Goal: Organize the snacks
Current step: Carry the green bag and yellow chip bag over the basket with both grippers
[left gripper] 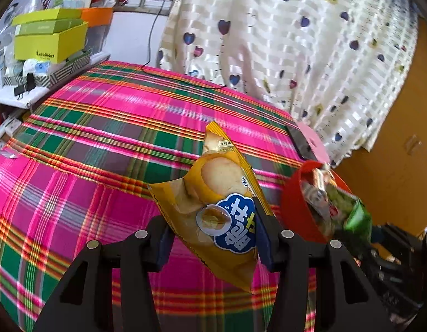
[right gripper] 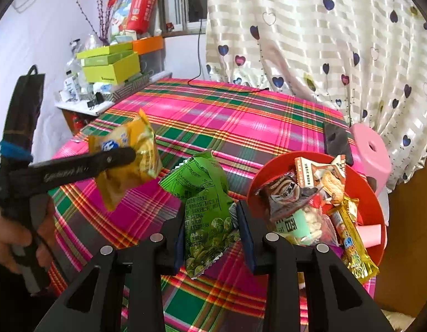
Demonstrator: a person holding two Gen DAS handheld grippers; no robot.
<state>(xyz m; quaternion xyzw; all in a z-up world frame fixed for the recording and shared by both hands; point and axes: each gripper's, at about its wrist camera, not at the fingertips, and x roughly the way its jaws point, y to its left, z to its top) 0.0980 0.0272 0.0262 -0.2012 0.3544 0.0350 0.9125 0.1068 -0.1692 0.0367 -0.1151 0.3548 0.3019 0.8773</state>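
**Two snack bags in your grippers, red bowl already part full**

Your left gripper (left gripper: pixel 213 238) pinches the yellow chip bag (left gripper: pixel 221 207) between its two pads; the bag sticks out ahead of the fingers, tilted, and it is lifted off the plaid tablecloth (left gripper: pixel 103 138). In the right wrist view you see this same bag held in the air, to the left of your right fingers.

Your right gripper (right gripper: pixel 210 235) pinches the green pea bag (right gripper: pixel 205 207) at its lower part; the upper part of the bag stands up ahead of the fingers, above the cloth.

The red bowl (right gripper: pixel 376 202) is just to the right of your right fingers, at the table edge. Inside it lie a brown and white packet (right gripper: pixel 285 196), an orange and white packet (right gripper: pixel 321 174), a clear bag with white pieces (right gripper: pixel 307 224), a long yellow bar wrapper (right gripper: pixel 351 246) that hangs over the near rim, and a pink piece (right gripper: pixel 368 235) against the right wall.

Beyond the bowl a dark phone (right gripper: pixel 336 141) lies on the cloth, beside a pink stool (right gripper: pixel 371 149).
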